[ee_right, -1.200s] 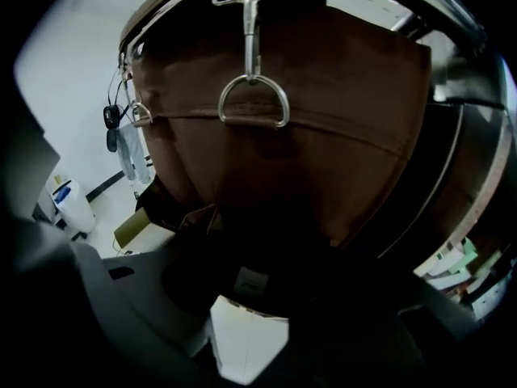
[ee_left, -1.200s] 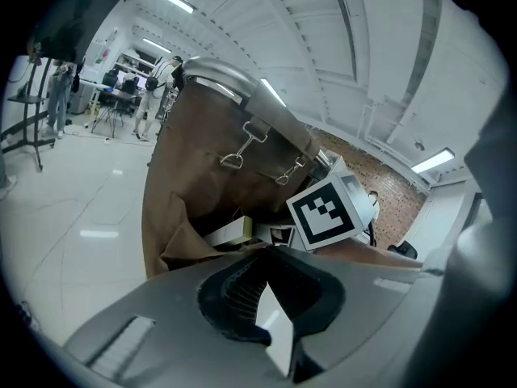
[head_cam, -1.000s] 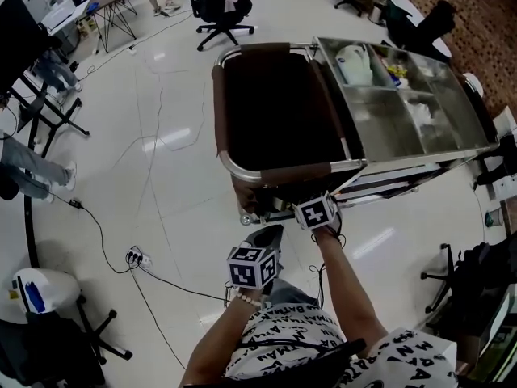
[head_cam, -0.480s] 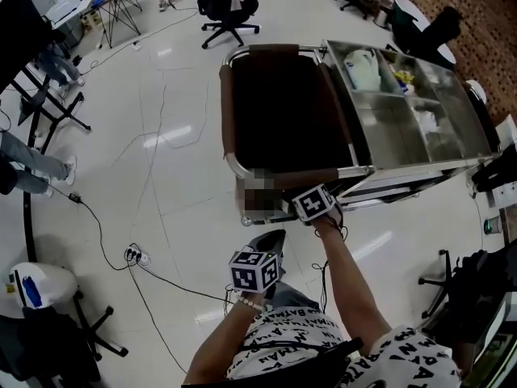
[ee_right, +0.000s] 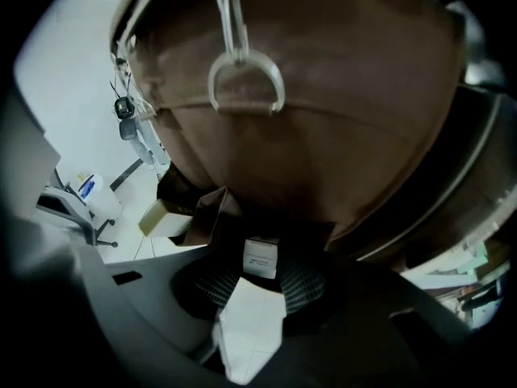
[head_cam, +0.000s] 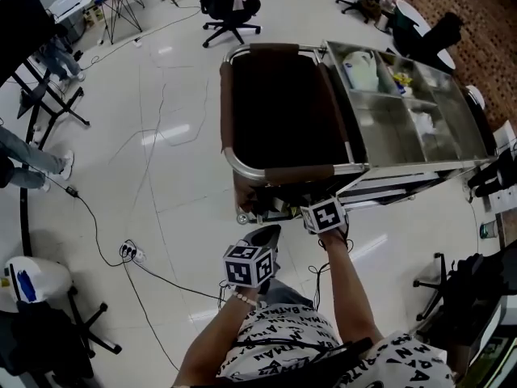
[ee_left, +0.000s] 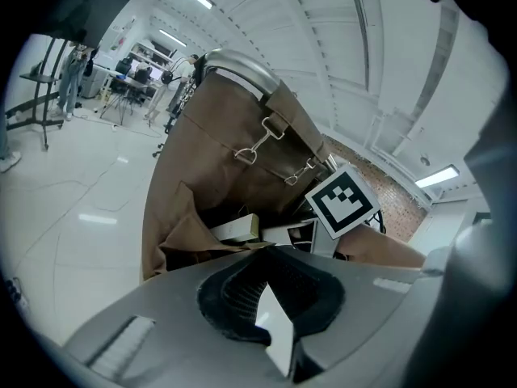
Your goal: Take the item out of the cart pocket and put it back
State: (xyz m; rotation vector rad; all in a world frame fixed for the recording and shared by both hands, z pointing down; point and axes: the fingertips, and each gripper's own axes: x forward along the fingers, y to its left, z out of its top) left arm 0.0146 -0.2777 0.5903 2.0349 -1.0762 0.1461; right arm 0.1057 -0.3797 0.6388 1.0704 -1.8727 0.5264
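The cart [head_cam: 242, 168] carries a big brown bag [head_cam: 275, 111] with a pocket [ee_left: 202, 241] on its near end. My right gripper [ee_right: 260, 272] reaches into that pocket under its marker cube [head_cam: 325, 214]. Its jaws are closing on a small white labelled box [ee_right: 260, 257], and the pads meet its sides. A tan box [ee_right: 166, 217] lies further left in the pocket, which also holds a tan box [ee_left: 234, 229] in the left gripper view. My left gripper [ee_left: 271, 289] hangs back below the pocket, open with nothing between its pads.
A steel compartmented tray [head_cam: 420, 136] with bottles and small items sits on the cart's right half. Office chairs [head_cam: 230, 2] stand beyond it, another chair [head_cam: 32, 285] at lower left. Cables and a power strip [head_cam: 133, 255] lie on the shiny floor to the left.
The right gripper's marker cube has shifted slightly right and toward me at the cart's near end. The left gripper has barely moved.
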